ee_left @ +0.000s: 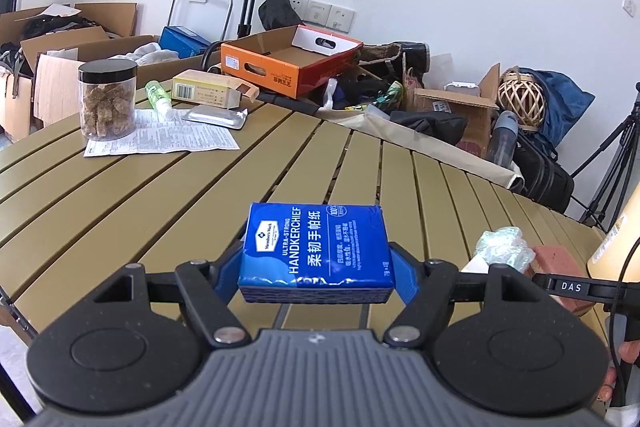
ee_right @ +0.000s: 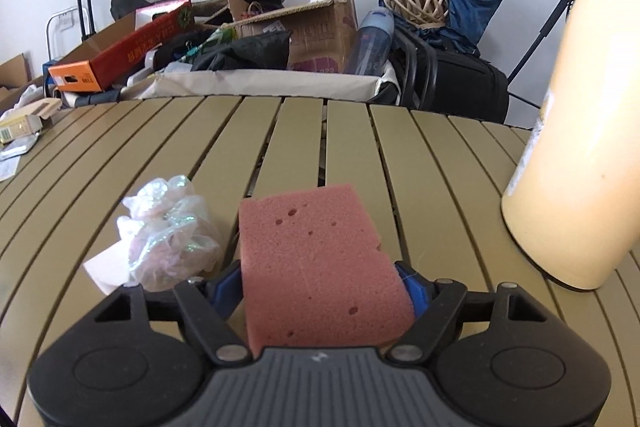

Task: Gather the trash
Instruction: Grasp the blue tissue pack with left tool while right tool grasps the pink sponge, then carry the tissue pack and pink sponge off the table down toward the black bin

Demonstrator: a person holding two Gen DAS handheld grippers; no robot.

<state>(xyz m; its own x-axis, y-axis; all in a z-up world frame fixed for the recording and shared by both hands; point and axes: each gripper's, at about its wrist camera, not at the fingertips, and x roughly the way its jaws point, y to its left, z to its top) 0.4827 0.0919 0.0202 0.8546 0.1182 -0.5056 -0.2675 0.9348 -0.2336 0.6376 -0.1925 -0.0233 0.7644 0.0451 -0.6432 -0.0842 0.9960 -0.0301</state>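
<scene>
At the far left of the slatted table, a clear jar with a black lid stands on a printed leaflet. The jar pins the sheet flat. Just beyond lie a small green bottle, a foil blister pack and an opened carton. These items are well apart from both grippers.

The left gripper is part-way open, and its blue pads are closed against the two short sides of the blue tissue pack. The pack sits level between the jaws, label up. Gripping across the narrow dimension keeps the soft pack from folding.

To the right, a crumpled plastic wrapper rests on the table over a white paper scrap. It lies between the two grippers and is untouched; it is judged the clearest item of trash.

The right gripper has the pink sponge between its jaws, which contact the flanks. The foam is not visibly squeezed, so the firmness of the grip cannot be confirmed. The sponge projects forward and tilts slightly.

At the far right stands a tall cream cylinder, upright and clear of the sponge. No trash receptacle can be identified with certainty.
</scene>
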